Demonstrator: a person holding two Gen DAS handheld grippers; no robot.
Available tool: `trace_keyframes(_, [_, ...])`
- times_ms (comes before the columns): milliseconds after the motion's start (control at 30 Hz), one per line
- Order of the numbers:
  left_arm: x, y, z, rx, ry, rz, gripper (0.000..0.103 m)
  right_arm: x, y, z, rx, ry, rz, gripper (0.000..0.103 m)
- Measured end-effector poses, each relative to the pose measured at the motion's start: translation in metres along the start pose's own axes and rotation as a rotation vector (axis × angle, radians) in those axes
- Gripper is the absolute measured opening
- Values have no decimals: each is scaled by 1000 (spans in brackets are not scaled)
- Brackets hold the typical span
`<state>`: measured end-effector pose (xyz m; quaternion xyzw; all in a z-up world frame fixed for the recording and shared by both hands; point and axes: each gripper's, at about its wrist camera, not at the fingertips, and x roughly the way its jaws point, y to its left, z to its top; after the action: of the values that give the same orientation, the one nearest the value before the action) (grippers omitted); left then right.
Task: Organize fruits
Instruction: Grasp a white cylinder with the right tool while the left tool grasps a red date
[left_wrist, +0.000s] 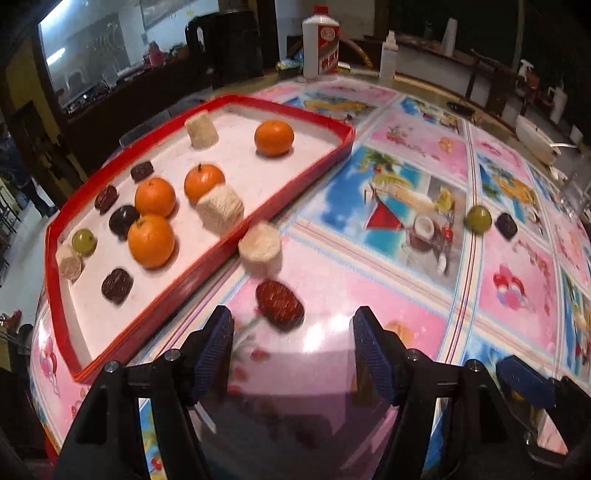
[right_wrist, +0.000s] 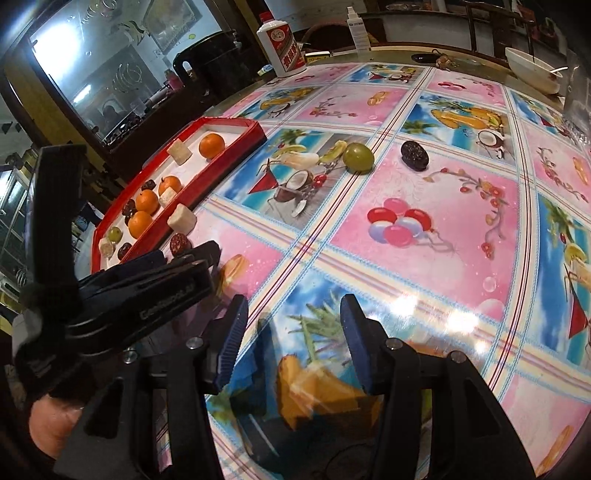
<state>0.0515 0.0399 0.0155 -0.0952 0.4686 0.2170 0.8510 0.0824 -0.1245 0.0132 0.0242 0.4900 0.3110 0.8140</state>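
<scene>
Bright cartoon oilcloth covers the table (right_wrist: 424, 229), with a dim shop room and a glass cabinet behind it. At the far left sits the red tray (left_wrist: 258, 216), already holding four oranges (left_wrist: 151, 240), several dark dates (left_wrist: 117, 283), a green grape (left_wrist: 84, 240) and a few pale fibrous chunks (left_wrist: 220, 209). Just outside the tray's near wall lies another pale chunk (left_wrist: 260, 249), close against the rim, and just beside it a reddish date (left_wrist: 279, 304) rests on the cloth.

The left gripper (left_wrist: 291, 347) hovers low right before that date, jaws wide and empty, the date lying just ahead of the gap. Further right the right gripper (right_wrist: 290, 345) also hangs over the cloth with jaws spread wide, holding nothing. Well beyond it, near the table's middle, a loose green fruit (right_wrist: 358, 157) and a dark date (right_wrist: 414, 156) wait near each other, not touching.

The likely next step is closing on the reddish date. The risks look plain: the glossy cloth may let the small date skid out as the pads close, and a wide approach could nudge the neighbouring chunk or knock the tray wall. The round green fruit may roll if clipped off centre.
</scene>
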Motion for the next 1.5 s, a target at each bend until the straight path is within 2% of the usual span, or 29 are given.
trace_keyframes(100, [2, 6, 2, -42, 15, -31, 67, 2, -3, 12, 5, -8, 18, 54])
trace_keyframes(167, [0, 9, 1, -35, 16, -51, 66, 6, -1, 24, -5, -17, 40, 54])
trace_keyframes(300, [-5, 26, -2, -60, 6, -124, 54, 24, 22, 53, -96, -4, 111, 54])
trace_keyframes(467, [-14, 48, -15, -72, 20, -167, 54, 60, 61, 77, -259, 63, 178, 54])
trace_keyframes(667, [-17, 59, -19, -71, 40, -190, 55, 87, 99, 82, -403, 124, 251, 53])
trace_keyframes(733, [-17, 62, -18, -91, 46, -201, 54, 91, 108, 82, -452, 128, 250, 50])
trace_keyframes(900, [-16, 64, -18, -102, 52, -207, 53, 99, 120, 79, -564, 174, 229, 32])
trace_keyframes(1000, [-16, 65, -19, -109, 50, -205, 53, 103, 121, 79, -607, 174, 192, 29])
trace_keyframes(1100, [-16, 65, -17, -123, 58, -200, 53, 101, 119, 81, -603, 159, 143, 28])
trace_keyframes(1233, [-11, 60, -9, -118, 70, -201, 53, 86, 86, 86, -461, 134, 147, 29])
trace_keyframes(1333, [-7, 54, -3, -119, 71, -208, 53, 69, 65, 79, -407, 115, 131, 29])
trace_keyframes(1500, [-1, 40, 5, -84, 43, -174, 54, 47, 33, 66, -319, 86, 110, 29])
